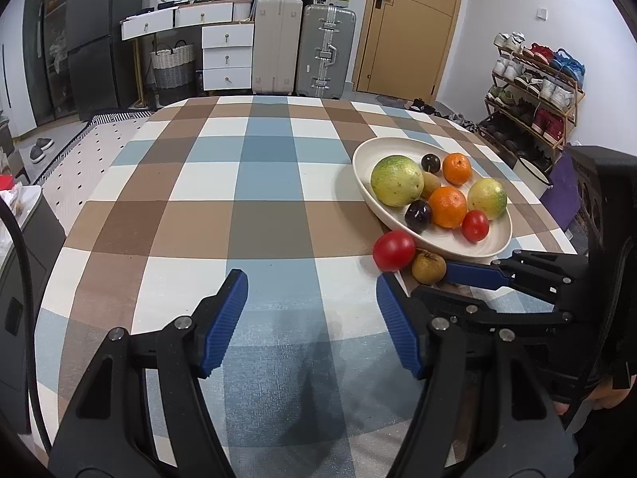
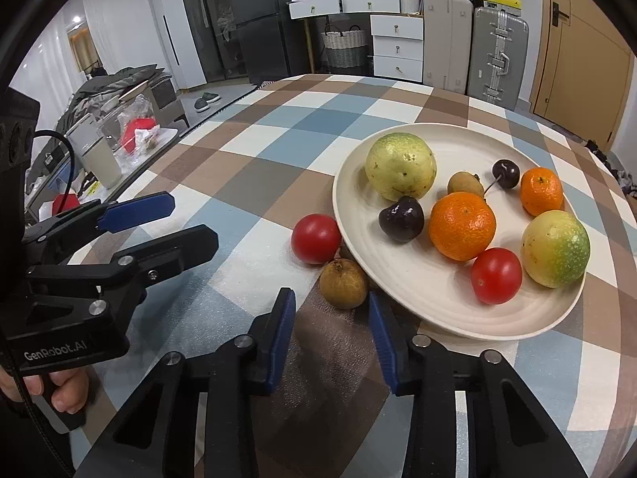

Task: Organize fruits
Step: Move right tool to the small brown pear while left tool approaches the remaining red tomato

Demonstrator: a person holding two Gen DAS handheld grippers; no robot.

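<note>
We see white walls (image 1: 493,8) | wooden door (image 1: 414,24) | white drawers (image 1: 227,55) | suitcases (image 1: 302,51) | shoe rack (image 1: 533,91) | perhaps a dark fridge (image 1: 93,36).

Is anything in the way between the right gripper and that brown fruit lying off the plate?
Nothing visible. The brown fruit sits on the cloth just ahead of the right gripper, in line with the gap between its open jaws. The red tomato lies beyond it, and the plate rim is close on its right.
</note>
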